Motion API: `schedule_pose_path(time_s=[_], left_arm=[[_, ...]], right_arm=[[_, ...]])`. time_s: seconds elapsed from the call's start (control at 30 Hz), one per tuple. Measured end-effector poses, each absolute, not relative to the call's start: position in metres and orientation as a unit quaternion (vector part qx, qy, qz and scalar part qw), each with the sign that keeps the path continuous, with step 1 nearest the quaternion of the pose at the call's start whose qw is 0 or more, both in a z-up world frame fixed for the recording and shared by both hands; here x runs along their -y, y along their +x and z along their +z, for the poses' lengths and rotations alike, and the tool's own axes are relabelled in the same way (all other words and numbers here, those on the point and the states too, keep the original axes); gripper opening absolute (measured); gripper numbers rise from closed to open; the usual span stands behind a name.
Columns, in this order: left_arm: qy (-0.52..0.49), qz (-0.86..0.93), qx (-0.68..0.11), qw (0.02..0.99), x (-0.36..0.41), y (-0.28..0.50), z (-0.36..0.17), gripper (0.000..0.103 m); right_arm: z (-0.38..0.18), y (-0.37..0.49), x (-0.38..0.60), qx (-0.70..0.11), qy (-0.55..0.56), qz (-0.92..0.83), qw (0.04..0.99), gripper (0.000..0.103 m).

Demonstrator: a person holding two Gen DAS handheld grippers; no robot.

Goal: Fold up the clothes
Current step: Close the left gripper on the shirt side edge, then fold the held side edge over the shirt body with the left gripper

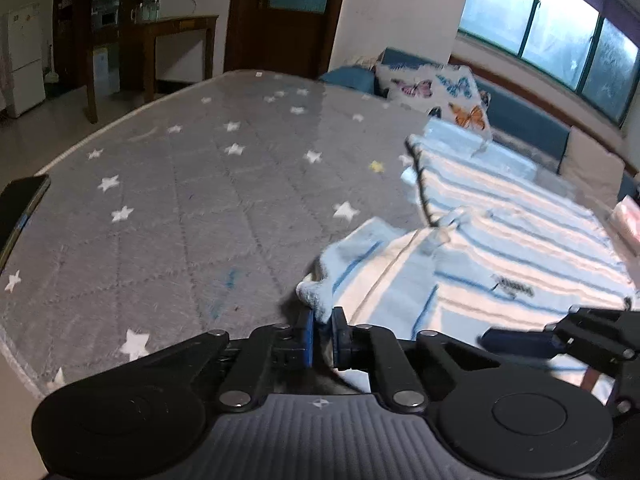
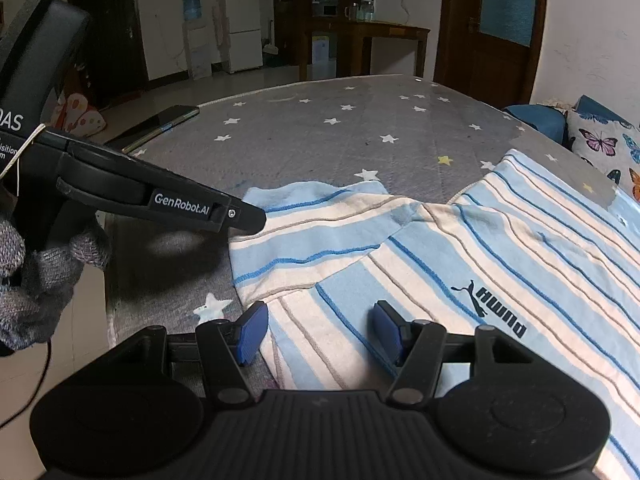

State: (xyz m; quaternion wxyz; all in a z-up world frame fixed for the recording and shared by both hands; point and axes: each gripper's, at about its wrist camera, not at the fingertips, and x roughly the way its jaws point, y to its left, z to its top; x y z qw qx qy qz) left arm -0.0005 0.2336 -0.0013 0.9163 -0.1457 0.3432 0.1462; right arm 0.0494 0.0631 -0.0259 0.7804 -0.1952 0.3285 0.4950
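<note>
While the striped polo shirt (image 2: pixel 460 264) is spread flat on the star-print bed cover (image 2: pixel 320 140), logo up, for folding:
- Left hand-held gripper (image 1: pixel 322 334): jaws nearly closed, sleeve cuff (image 1: pixel 316 292) pinched between pads; prob. gripped there so the sleeve can be carried over the body.
- Right hand-held gripper (image 2: pixel 320 328): jaws half-wide, nothing held, poised over the near edge, approx. ready to pin or pick.
- Phone (image 2: pixel 160 126): at the bed edge, well apart.

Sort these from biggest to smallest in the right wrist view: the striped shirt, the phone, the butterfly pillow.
1. striped shirt, by far the biggest.
2. butterfly pillow, though the picture's edge cuts it off.
3. phone.
The pillow and phone look close, so that order is unsure.
</note>
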Motion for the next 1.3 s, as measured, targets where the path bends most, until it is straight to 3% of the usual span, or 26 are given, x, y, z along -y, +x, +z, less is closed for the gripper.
schedule_pose_path(time_s=[0.23,0.53,0.63,0.77,0.87,1.3], left_arm=[[-0.107,0.073,-0.288,0.949,-0.200,-0.005,0.025,0.007],[-0.051,-0.037,-0.301,0.952,-0.138,0.005,0.024,0.008],[-0.022,-0.066,-0.323,0.944,-0.119,0.008,0.014,0.013],[0.009,-0.092,-0.339,0.936,-0.099,0.007,0.007,0.036],[0.025,-0.110,-0.329,0.938,-0.097,0.001,0.011,0.043],[0.032,-0.046,-0.326,0.944,-0.115,0.011,0.013,0.041]], right_arm=[[-0.008,0.057,-0.032,-0.319,-0.174,0.470,0.804,0.059],[-0.001,0.087,0.031,-0.333,-0.137,0.391,0.847,0.059],[0.000,0.095,0.047,-0.337,-0.122,0.373,0.856,0.059],[-0.001,0.105,0.064,-0.338,-0.108,0.355,0.865,0.059],[-0.003,0.112,0.070,-0.348,-0.097,0.351,0.864,0.060],[-0.003,0.124,0.033,-0.351,-0.093,0.386,0.848,0.060]])
